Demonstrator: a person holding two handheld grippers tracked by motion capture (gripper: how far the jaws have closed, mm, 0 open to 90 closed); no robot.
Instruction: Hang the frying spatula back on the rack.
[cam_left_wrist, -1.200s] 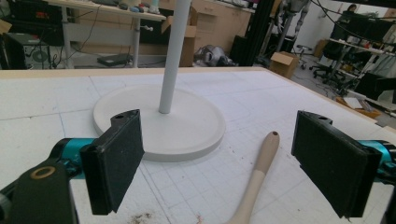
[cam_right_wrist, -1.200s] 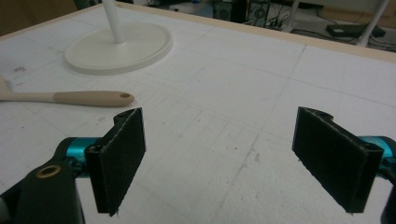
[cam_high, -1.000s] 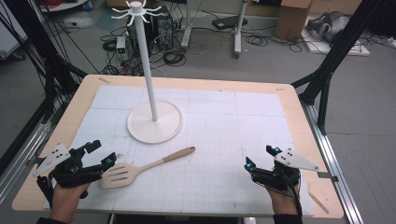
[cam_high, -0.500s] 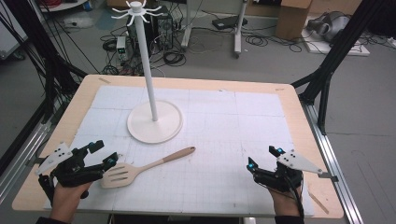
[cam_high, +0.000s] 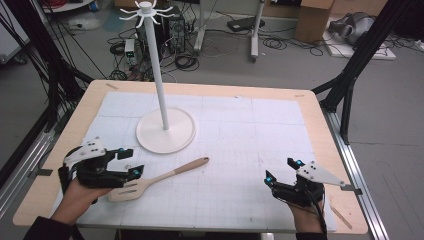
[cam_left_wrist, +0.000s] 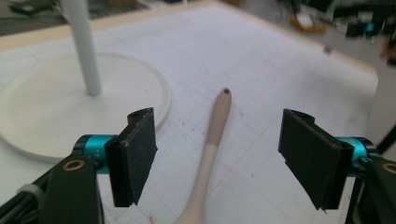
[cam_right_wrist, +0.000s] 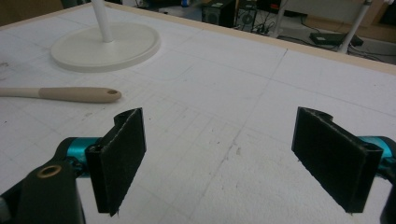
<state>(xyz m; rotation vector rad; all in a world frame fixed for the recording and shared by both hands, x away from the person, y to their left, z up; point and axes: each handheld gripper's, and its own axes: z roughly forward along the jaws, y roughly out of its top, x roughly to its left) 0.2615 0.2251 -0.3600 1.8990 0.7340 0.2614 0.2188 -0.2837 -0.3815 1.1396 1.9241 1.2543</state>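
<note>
Where jaws gape: one spatula (cam_high: 150, 180), one stand (cam_high: 165, 129)

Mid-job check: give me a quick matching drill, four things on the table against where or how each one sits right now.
Things:
1. spatula
2. white stand
3. left hand-held gripper
4. right hand-held gripper

States:
A. open, near the table's front right
B. upright, tall pole on a round base
C. lying flat on the mat
D. open, over the spatula's slotted end

Pairs: 1-C, 2-B, 3-D, 4-A

Bright, even light; soft background blur
</note>
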